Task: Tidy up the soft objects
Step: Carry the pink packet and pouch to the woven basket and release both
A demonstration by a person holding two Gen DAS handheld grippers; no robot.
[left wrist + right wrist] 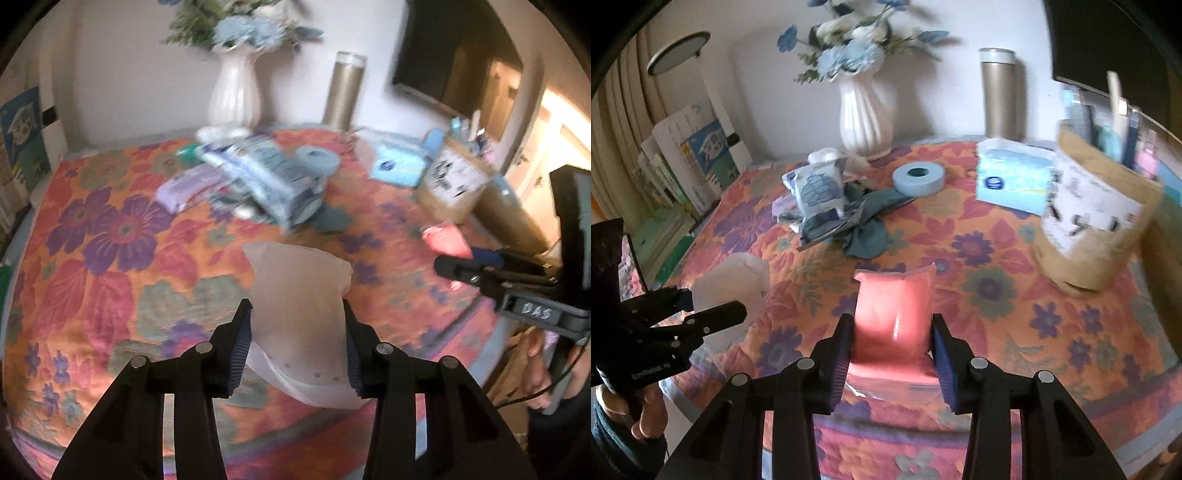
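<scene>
Currently my right gripper [891,334] clamps the pink pouch [894,317], nearer the paper bag [1086,229]; my left gripper [298,332] clamps the white pouch [300,295].

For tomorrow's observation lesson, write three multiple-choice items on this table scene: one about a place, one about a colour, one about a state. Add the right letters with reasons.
1. Where does the blue tape roll stand?
A. Between the white vase and the tissue pack
B. Inside the paper bag
C. On the floor

2. What colour is the pouch in the right gripper?
A. Green
B. Pink
C. Black

3. How is the left gripper?
A. Open and bare
B. Shut on a whitish pouch
C. Lying on the table

Key: 1 A, the blue tape roll lies on the cloth between white vase and tissue pack. 2 B, the right gripper pinches a pink pouch. 3 B, the left gripper clamps the whitish pouch.
</scene>
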